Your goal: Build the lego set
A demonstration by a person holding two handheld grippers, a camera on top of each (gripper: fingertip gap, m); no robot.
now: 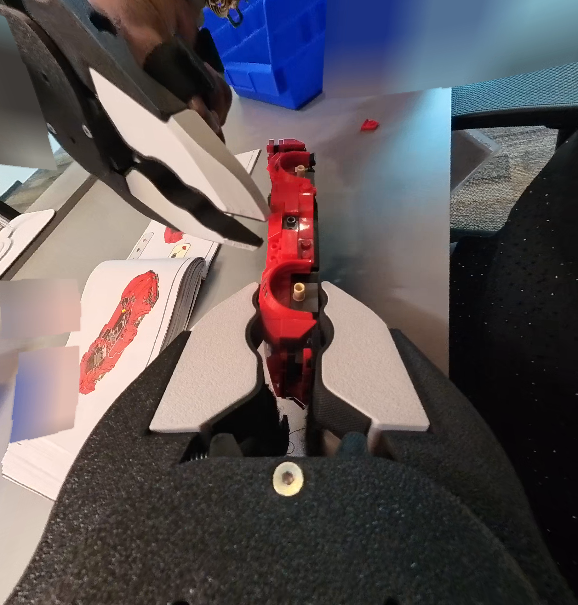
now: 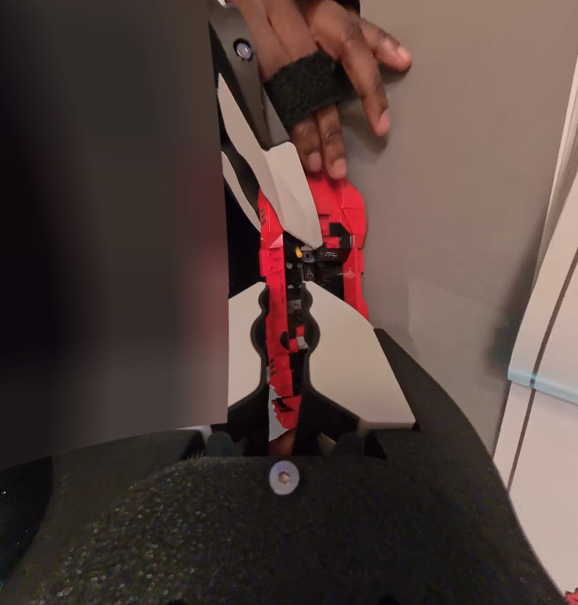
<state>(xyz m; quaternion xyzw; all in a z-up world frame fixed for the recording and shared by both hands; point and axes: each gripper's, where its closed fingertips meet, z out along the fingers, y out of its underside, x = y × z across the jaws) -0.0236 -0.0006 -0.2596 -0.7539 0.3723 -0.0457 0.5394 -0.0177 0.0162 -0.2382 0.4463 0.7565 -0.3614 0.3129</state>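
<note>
A partly built red Lego car is held on its side above the grey table. My left gripper is shut on its near end, by a wheel arch with a tan pin. My right gripper comes in from the upper left, its tips against the car's side. Its jaws stand a narrow gap apart, and I cannot tell if anything is between them. In the right wrist view the car lies beyond my right gripper. There the left gripper and a hand hold its far end.
An open instruction booklet lies on the table at the left. A blue bin stands at the back. A small loose red piece lies on the table beyond the car. A black mesh chair is at the right. Less than 4 cm separates the two grippers' tips.
</note>
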